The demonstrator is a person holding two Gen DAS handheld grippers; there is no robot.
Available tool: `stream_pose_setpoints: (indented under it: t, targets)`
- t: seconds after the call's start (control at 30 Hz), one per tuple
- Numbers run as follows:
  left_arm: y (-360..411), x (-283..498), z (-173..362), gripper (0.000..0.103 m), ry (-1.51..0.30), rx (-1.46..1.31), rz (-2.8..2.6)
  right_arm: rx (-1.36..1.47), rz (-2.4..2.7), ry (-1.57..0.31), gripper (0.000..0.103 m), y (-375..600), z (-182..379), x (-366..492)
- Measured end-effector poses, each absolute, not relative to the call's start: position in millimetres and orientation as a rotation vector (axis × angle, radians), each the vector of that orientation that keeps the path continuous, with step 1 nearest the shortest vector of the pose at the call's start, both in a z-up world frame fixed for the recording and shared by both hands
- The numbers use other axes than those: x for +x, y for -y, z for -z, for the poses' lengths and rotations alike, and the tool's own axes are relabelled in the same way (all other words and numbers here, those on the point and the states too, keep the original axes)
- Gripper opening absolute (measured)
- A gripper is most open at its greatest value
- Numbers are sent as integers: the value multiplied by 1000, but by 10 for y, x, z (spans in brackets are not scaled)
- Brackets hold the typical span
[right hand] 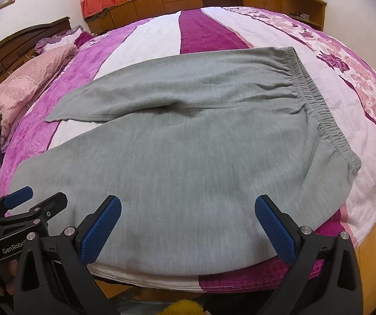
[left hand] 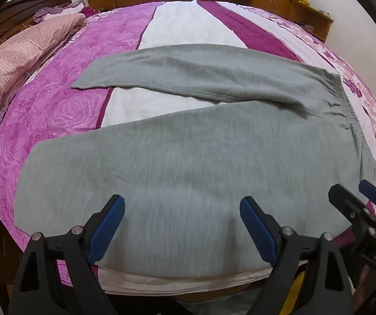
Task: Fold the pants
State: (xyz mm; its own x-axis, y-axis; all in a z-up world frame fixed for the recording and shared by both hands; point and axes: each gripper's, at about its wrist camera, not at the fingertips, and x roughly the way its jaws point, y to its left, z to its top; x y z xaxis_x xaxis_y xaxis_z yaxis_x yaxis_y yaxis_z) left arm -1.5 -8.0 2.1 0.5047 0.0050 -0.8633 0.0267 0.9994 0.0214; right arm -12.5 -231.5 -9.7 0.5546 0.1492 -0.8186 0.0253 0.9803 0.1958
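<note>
Left gripper (left hand: pixel 182 232), right gripper (right hand: pixel 188 232): both wide open, empty. Pants (right hand: pixel 188 157) soft, limp; we'd pinch near leg's edge.

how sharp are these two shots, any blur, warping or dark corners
Left wrist view: the grey pants look smeared near the left gripper, the far leg crisper; the bed bulges from fisheye warp, corners black. Right wrist view: same bulge and vignette, nearby cloth soft, waistband sharper.

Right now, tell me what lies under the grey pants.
The grey pants lie on the striped purple, white and pink floral bedspread, which shows around them. The bedspread directly beneath is covered.
</note>
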Motion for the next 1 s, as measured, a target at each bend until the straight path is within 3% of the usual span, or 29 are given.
stream_pose_setpoints:
  t: [1.0]
  targets:
    - [76,-10,32,92,-1059,38,20,202,-76,-992,99,2339,146,-121]
